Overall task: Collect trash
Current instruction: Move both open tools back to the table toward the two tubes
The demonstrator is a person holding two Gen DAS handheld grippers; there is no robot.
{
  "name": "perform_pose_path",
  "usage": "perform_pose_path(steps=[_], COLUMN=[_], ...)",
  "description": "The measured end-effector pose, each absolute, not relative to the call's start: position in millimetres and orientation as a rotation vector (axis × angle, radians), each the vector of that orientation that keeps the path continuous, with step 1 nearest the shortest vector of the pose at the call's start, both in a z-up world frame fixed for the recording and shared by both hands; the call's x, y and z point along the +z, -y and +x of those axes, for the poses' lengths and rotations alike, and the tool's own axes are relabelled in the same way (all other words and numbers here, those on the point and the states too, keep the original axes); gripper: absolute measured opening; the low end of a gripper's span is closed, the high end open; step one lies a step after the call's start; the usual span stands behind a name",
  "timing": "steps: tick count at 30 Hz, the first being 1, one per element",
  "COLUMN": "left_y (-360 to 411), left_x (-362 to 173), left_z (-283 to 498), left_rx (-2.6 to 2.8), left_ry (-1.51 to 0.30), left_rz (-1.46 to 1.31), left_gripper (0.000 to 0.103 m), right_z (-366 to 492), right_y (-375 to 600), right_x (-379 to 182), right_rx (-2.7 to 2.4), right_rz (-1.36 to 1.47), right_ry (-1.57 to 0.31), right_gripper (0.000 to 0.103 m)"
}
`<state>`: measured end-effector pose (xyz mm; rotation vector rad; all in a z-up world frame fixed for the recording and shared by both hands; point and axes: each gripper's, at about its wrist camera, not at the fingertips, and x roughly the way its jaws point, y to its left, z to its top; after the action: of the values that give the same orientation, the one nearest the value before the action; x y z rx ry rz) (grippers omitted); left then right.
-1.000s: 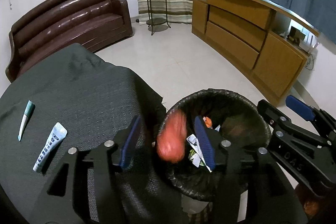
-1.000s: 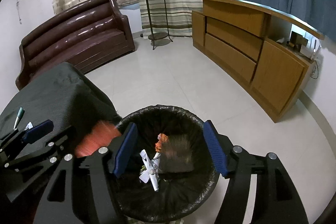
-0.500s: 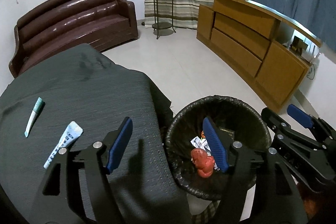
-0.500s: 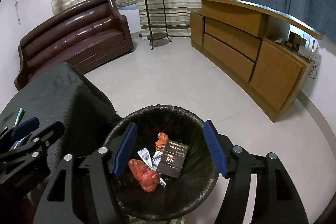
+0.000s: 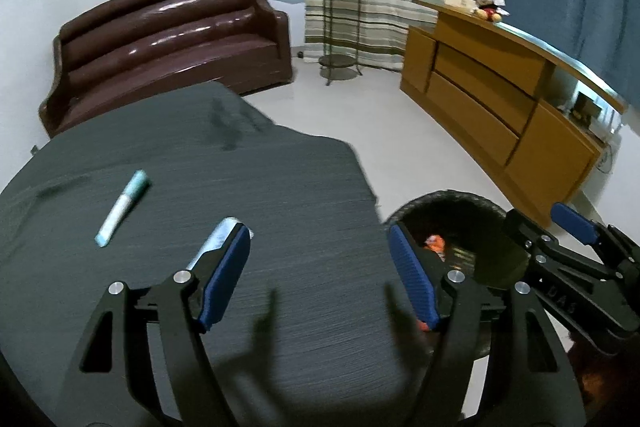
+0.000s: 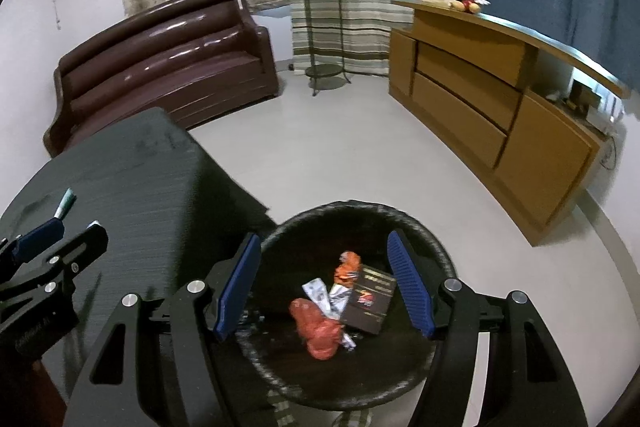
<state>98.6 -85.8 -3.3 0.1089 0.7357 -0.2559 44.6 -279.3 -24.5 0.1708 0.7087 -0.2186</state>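
Observation:
A black-lined trash bin (image 6: 436,251) stands on the floor beside a table with a dark cloth (image 5: 208,187). Inside lie a red crumpled wrapper (image 6: 318,331), an orange wrapper (image 6: 348,267), a silver sachet (image 6: 320,293) and a dark booklet (image 6: 370,301). On the cloth lie a teal-and-white tube (image 5: 122,207) and a white tube (image 5: 218,235), partly behind my left finger. My left gripper (image 5: 320,275) is open and empty above the cloth, the bin (image 5: 480,211) at its right. My right gripper (image 6: 326,287) is open and empty over the bin.
A brown leather sofa (image 5: 168,39) stands behind the table. A plant stand (image 5: 338,7) is by the striped curtains. A long wooden cabinet (image 5: 500,99) runs along the right wall with a Mickey toy (image 5: 488,5) on top. Pale tiled floor (image 6: 340,155) lies between them.
The red wrapper dropped from my left gripper into the bin. My left gripper then swung left from over the bin to above the cloth. My right gripper stayed over the bin.

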Motion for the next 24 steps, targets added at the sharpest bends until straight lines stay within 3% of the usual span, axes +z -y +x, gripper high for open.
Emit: perform_pose_path(steps=[24], left_y=[-66], left_x=[-8], left_z=[101], left_rx=[-0.019], left_ry=[-0.753], left_rz=[0.043], left_gripper=[0.070], right_z=[78], right_y=[165], right_x=[-13], right_rx=[-0.041], right_rz=[0.079], right_ry=[-0.727], right_gripper=[0.064])
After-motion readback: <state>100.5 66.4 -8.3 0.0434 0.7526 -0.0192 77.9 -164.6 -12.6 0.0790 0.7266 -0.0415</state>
